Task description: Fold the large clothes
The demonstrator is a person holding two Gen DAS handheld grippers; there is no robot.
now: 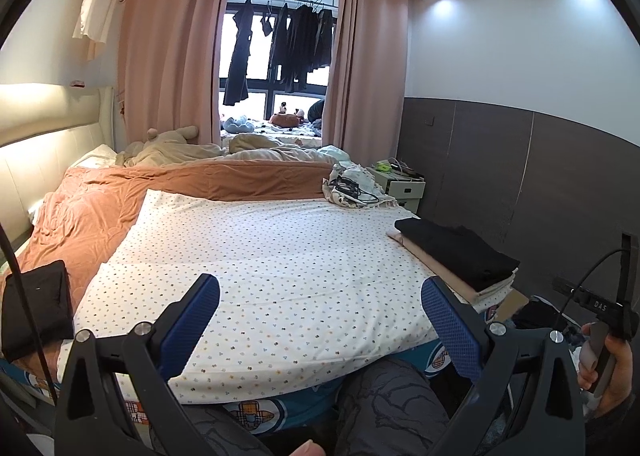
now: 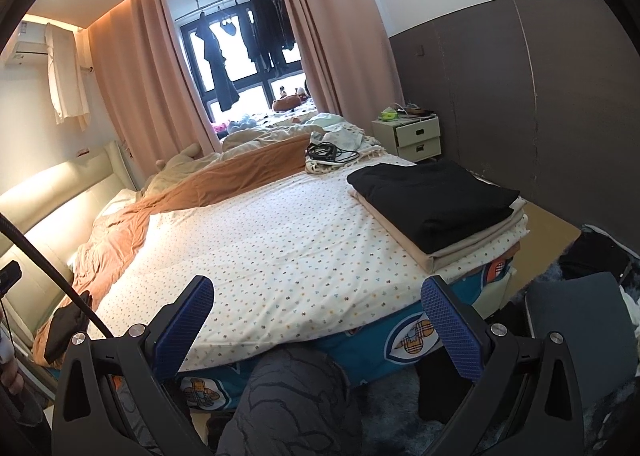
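Meanwhile both grippers — left gripper (image 1: 320, 296) and right gripper (image 2: 318, 294) — hover over the dotted bed sheet (image 1: 280, 256), fingers spread wide, holding nothing; folded clothes (image 2: 432, 203) sit stacked at the bed's corner.

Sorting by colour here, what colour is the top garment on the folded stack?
Black. The top garment shows best in the right wrist view, lying on beige folded pieces.

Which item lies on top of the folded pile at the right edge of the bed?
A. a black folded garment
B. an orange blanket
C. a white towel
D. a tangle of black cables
A: in the right wrist view, a black folded garment rests on top of the beige folded layers at the right edge of the bed, while the cables lie farther back on another cloth.
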